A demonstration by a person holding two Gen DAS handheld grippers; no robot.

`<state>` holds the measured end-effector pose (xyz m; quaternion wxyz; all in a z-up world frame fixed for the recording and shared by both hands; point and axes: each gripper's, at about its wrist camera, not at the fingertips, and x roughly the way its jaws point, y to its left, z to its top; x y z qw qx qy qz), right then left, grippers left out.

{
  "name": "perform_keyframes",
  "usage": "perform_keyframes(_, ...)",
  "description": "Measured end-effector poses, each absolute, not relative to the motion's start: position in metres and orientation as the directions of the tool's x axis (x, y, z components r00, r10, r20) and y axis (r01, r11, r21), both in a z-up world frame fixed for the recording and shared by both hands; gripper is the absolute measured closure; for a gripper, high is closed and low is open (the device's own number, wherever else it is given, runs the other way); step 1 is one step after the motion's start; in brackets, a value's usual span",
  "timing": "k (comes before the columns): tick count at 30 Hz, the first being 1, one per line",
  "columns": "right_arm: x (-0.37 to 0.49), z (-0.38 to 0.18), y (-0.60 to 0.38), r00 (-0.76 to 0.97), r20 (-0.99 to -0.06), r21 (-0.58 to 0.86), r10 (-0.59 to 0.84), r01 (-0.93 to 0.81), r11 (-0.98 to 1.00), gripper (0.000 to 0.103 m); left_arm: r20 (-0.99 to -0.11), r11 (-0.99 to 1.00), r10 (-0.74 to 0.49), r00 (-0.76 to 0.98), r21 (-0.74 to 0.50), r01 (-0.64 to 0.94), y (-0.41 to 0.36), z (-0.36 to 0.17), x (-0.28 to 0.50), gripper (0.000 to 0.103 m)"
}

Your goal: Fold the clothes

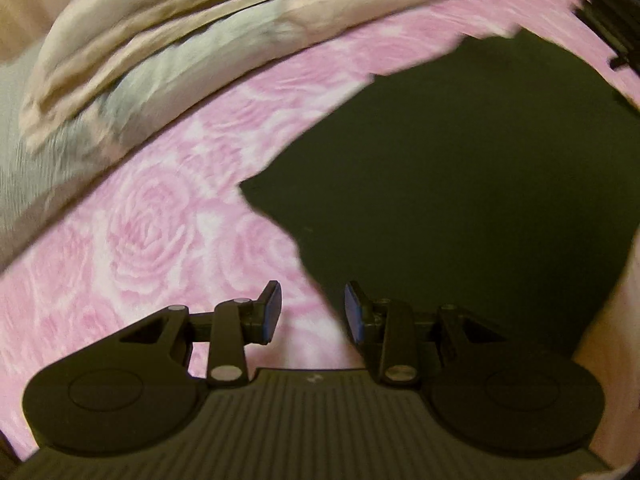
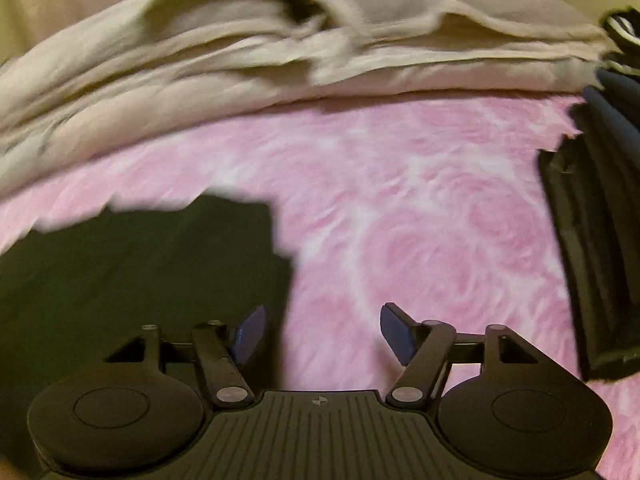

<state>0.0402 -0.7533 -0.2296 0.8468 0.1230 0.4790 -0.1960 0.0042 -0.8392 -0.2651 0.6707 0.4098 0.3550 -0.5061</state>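
A dark green garment (image 1: 460, 168) lies flat on a pink rose-patterned bedspread (image 1: 152, 240). In the left wrist view it fills the right half, its edge running just past my left gripper (image 1: 313, 312), which is open and empty above that edge. In the right wrist view the same garment (image 2: 132, 272) lies at the lower left on the bedspread (image 2: 420, 220). My right gripper (image 2: 322, 334) is open and empty, its left finger over the garment's edge, its right finger over the bedspread.
A rumpled beige and grey duvet (image 1: 168, 52) is heaped along the far side; it also shows in the right wrist view (image 2: 280, 52). A stack of dark folded clothes (image 2: 596, 216) sits at the right edge.
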Motion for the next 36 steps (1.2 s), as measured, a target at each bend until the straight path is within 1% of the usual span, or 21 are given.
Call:
perform_keyframes(2,0.027,-0.233,-0.711,0.477,-0.855,-0.057,-0.203,0.303,0.951,0.035,-0.880,0.026,-0.415,0.230,0.242,0.970,-0.829,-0.261,-0.029,0.072)
perform_keyframes(4,0.008,-0.242,-0.661,0.488,-0.853,-0.163,-0.187,0.091,0.982,0.035,-0.871,-0.117,-0.445,0.209,0.288,0.951,-0.817,-0.259,-0.065,0.066)
perform_keyframes(5,-0.003,-0.249,-0.639,0.484,-0.858,-0.206,-0.171,-0.020,0.978,0.035,-0.869,-0.199,-0.454,0.197,0.314,0.928,-0.810,-0.261,-0.084,0.065)
perform_keyframes(6,-0.013,-0.256,-0.618,0.478,-0.865,-0.246,-0.156,-0.131,0.960,0.035,-0.868,-0.280,-0.461,0.183,0.338,0.898,-0.803,-0.263,-0.104,0.062)
perform_keyframes(7,-0.024,-0.263,-0.596,0.470,-0.871,-0.281,-0.142,-0.241,0.929,0.035,-0.863,-0.318,-0.459,0.209,0.380,0.869,-0.801,-0.272,-0.113,0.062)
perform_keyframes(10,-0.040,-0.288,-0.567,0.445,-0.874,-0.387,-0.194,-0.398,0.832,0.036,-0.840,-0.423,-0.461,0.288,0.492,0.761,-0.794,-0.298,-0.139,0.060)
perform_keyframes(12,-0.041,-0.298,-0.563,0.470,-0.848,-0.457,-0.244,-0.418,0.785,0.036,-0.818,-0.488,-0.467,0.337,0.556,0.673,-0.790,-0.315,-0.156,0.060)
perform_keyframes(13,-0.040,-0.302,-0.562,0.488,-0.831,-0.492,-0.268,-0.420,0.763,0.036,-0.805,-0.487,-0.468,0.364,0.579,0.654,-0.791,-0.320,-0.156,0.060)
perform_keyframes(14,-0.039,-0.306,-0.563,0.506,-0.814,-0.525,-0.285,-0.431,0.734,0.036,-0.797,-0.458,-0.441,0.412,0.595,0.660,-0.793,-0.323,-0.155,0.062)
perform_keyframes(16,-0.037,-0.314,-0.564,0.544,-0.781,-0.584,-0.308,-0.462,0.667,0.036,-0.784,-0.472,-0.438,0.441,0.618,0.629,-0.794,-0.328,-0.155,0.076)
perform_keyframes(17,-0.036,-0.318,-0.565,0.563,-0.763,-0.613,-0.318,-0.475,0.632,0.036,-0.782,-0.480,-0.434,0.447,0.621,0.619,-0.794,-0.329,-0.154,0.079)
perform_keyframes(18,-0.034,-0.321,-0.566,0.576,-0.752,-0.631,-0.321,-0.485,0.606,0.036,-0.780,-0.488,-0.431,0.454,0.625,0.610,-0.794,-0.331,-0.153,0.087)
perform_keyframes(19,-0.033,-0.326,-0.569,0.582,-0.748,-0.637,-0.320,-0.495,0.590,0.052,-0.778,-0.496,-0.428,0.461,0.628,0.600,-0.795,-0.332,-0.153,0.090)
perform_keyframes(20,-0.032,-0.329,-0.571,0.578,-0.749,-0.641,-0.323,-0.509,0.575,0.086,-0.782,-0.496,-0.421,0.460,0.623,0.605,-0.796,-0.332,-0.153,0.092)
perform_keyframes(21,-0.031,-0.328,-0.575,0.569,-0.755,-0.635,-0.326,-0.513,0.578,0.090,-0.789,-0.492,-0.415,0.454,0.614,0.617,-0.795,-0.326,-0.153,0.095)
perform_keyframes(23,-0.028,-0.322,-0.583,0.546,-0.772,-0.613,-0.324,-0.507,0.606,0.094,-0.802,-0.485,-0.403,0.441,0.596,0.640,-0.795,-0.316,-0.153,0.097)
perform_keyframes(26,-0.042,-0.298,-0.586,0.534,-0.788,-0.583,-0.306,-0.489,0.649,0.096,-0.822,-0.475,-0.388,0.417,0.566,0.673,-0.788,-0.297,-0.158,0.098)
perform_keyframes(29,-0.074,-0.273,-0.571,0.517,-0.812,-0.546,-0.270,-0.509,0.666,0.096,-0.842,-0.471,-0.380,0.383,0.533,0.703,-0.770,-0.273,-0.174,0.098)
perform_keyframes(32,-0.119,-0.261,-0.554,0.462,-0.853,-0.486,-0.243,-0.534,0.692,0.096,-0.880,-0.481,-0.346,0.326,0.465,0.743,-0.742,-0.255,-0.213,0.098)
perform_keyframes(36,-0.179,-0.261,-0.534,0.364,-0.904,-0.403,-0.225,-0.548,0.733,0.096,-0.929,-0.494,-0.286,0.235,0.353,0.795,-0.709,-0.243,-0.278,0.098)
